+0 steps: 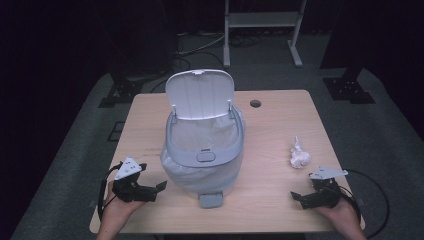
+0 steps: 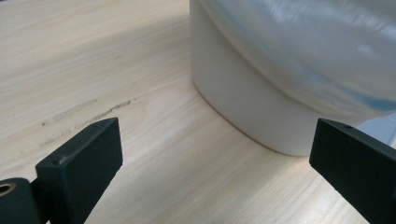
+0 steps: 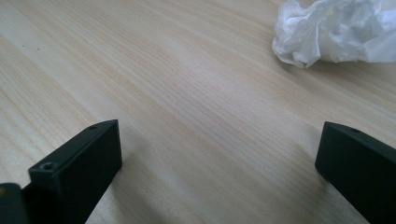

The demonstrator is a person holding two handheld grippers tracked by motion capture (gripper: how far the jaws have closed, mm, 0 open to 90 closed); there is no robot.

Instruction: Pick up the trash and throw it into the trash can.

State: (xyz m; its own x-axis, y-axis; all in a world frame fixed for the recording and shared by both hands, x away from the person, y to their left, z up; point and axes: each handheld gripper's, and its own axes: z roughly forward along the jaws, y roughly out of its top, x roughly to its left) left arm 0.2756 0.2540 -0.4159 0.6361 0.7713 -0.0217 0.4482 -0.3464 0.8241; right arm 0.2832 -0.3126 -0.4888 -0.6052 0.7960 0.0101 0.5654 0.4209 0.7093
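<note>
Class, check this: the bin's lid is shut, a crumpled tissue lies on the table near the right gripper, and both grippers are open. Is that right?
Not quite. The bin's lid stands open, as the high view shows. The tissue does lie near the right gripper, and the left gripper is open too.

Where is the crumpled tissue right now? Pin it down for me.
In the high view the crumpled tissue lies on the table's right side, right of the bin and just ahead of the right gripper.

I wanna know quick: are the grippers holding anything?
Left gripper: open, holding nothing.
Right gripper: open, holding nothing.
</note>
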